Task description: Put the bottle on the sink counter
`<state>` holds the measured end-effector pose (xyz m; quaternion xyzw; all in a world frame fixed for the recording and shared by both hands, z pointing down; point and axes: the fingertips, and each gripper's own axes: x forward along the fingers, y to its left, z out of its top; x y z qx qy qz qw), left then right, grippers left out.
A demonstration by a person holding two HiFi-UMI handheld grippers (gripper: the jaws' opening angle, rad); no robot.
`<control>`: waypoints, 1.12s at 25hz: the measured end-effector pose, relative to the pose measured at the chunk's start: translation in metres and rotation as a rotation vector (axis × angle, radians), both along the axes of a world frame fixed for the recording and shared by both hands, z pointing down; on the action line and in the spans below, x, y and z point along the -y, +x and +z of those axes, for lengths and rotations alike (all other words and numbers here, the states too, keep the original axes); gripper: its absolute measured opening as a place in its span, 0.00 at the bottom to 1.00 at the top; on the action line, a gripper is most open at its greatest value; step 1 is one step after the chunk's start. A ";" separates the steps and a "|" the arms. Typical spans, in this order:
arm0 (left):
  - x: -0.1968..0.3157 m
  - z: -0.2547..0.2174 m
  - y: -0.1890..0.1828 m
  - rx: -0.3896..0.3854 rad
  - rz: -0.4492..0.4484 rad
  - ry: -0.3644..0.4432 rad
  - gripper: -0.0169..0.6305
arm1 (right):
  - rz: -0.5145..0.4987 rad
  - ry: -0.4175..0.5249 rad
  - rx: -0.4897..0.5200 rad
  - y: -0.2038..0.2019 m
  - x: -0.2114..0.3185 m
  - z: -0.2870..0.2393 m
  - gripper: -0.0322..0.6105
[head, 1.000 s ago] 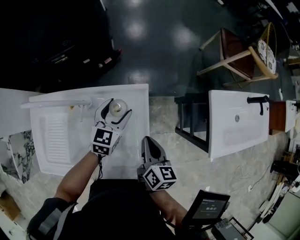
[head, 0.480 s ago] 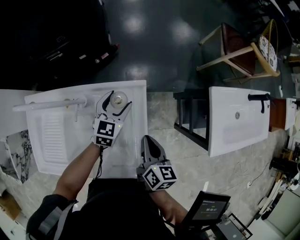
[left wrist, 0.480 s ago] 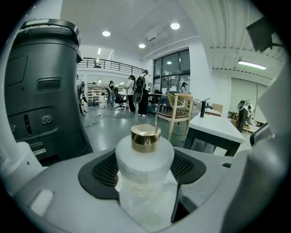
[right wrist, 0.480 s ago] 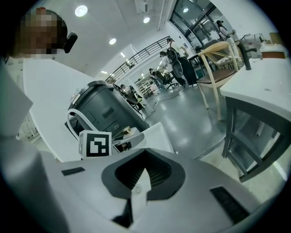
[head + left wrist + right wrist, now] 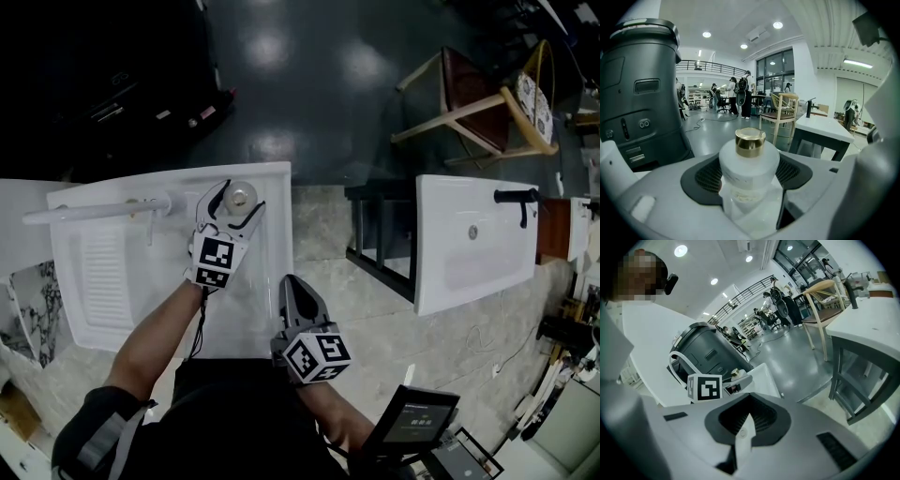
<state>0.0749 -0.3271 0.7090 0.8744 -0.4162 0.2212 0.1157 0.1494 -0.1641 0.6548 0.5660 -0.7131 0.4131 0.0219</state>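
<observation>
A frosted white bottle (image 5: 241, 196) with a gold cap (image 5: 750, 142) stands upright near the far right corner of the white sink counter (image 5: 267, 281). My left gripper (image 5: 238, 202) reaches it from the near side, and both dark pads (image 5: 705, 178) press against the bottle's sides (image 5: 749, 164). The right gripper (image 5: 298, 298) hovers by the counter's near right edge with its jaws closed together and nothing between them (image 5: 743, 437). In the right gripper view the left gripper's marker cube (image 5: 704, 386) and the bottle's cap (image 5: 735, 372) show ahead.
A long white faucet (image 5: 103, 208) lies across the back of the ribbed basin (image 5: 112, 272). A dark machine (image 5: 637, 93) stands beyond the counter. To the right are a black frame (image 5: 380, 234), a second white sink (image 5: 473, 244) and a wooden chair (image 5: 478, 103).
The left gripper and the bottle have shifted slightly toward the counter's far edge. The right gripper has stayed where it was.
</observation>
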 end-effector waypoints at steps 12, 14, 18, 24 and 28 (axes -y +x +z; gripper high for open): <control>0.003 0.006 0.005 -0.002 0.001 -0.002 0.55 | 0.005 0.003 0.002 0.006 0.000 -0.002 0.04; 0.002 0.007 0.005 -0.002 -0.003 -0.007 0.55 | 0.006 0.002 0.004 0.007 -0.002 -0.001 0.04; 0.001 0.008 0.004 0.015 -0.008 -0.036 0.55 | 0.005 0.009 0.010 0.005 -0.002 -0.005 0.04; -0.001 0.004 0.004 0.043 0.001 -0.042 0.57 | 0.007 0.037 0.019 0.008 -0.003 -0.017 0.04; -0.004 0.002 -0.001 0.066 -0.006 -0.047 0.59 | 0.018 0.048 0.013 0.012 -0.006 -0.022 0.04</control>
